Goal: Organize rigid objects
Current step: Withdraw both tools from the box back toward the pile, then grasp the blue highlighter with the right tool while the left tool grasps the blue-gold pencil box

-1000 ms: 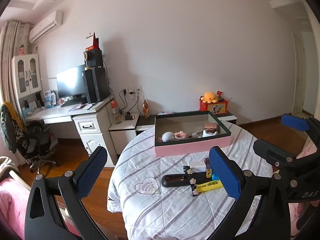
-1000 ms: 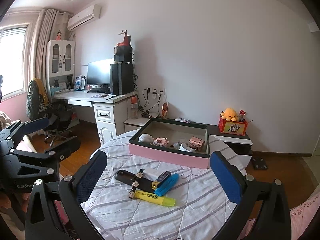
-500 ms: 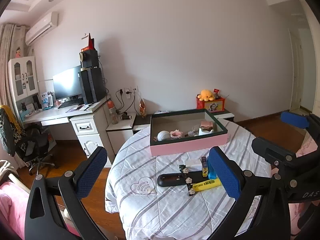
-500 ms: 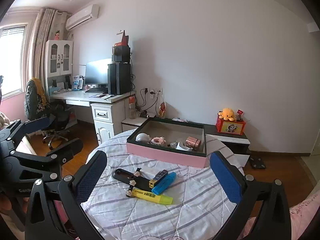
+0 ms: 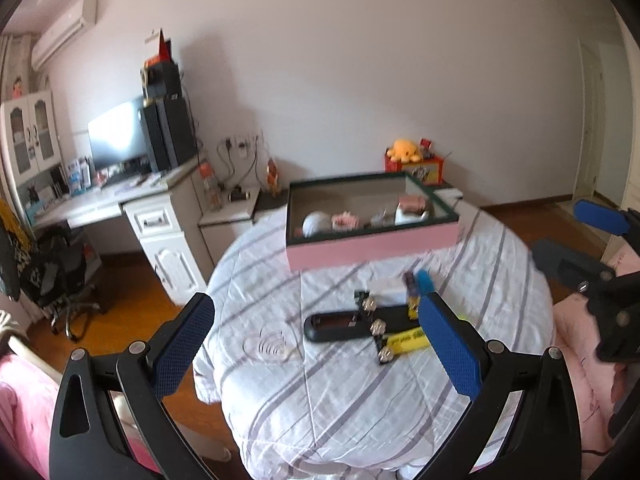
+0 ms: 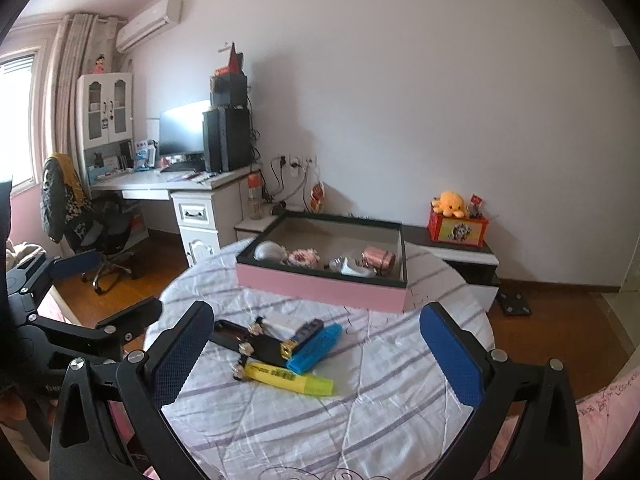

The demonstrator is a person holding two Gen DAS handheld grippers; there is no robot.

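On the round table's striped cloth (image 6: 360, 420) lie a yellow highlighter (image 6: 290, 377), a blue marker (image 6: 316, 348), a small dark stick with a gold end (image 6: 302, 337) and a black remote (image 5: 344, 325) crossed by a black strip with shiny studs (image 5: 374, 326). Behind them stands a pink tray with a dark rim (image 6: 320, 286) (image 5: 372, 246) holding several small items. My left gripper (image 5: 316, 350) hangs open above the table's near left side. My right gripper (image 6: 316, 354) is open too, over the near edge, nothing between its fingers.
A white desk (image 6: 168, 184) with monitor and speakers stands at the back left, with an office chair (image 6: 92, 236) beside it. A low cabinet (image 6: 460, 256) with a red box and orange plush stands behind the table. Pink bedding (image 5: 24, 408) lies at the near left.
Both grippers have drifted closer to the table and tilted down a little; the objects sit larger and lower in view. Nothing on the table has moved.
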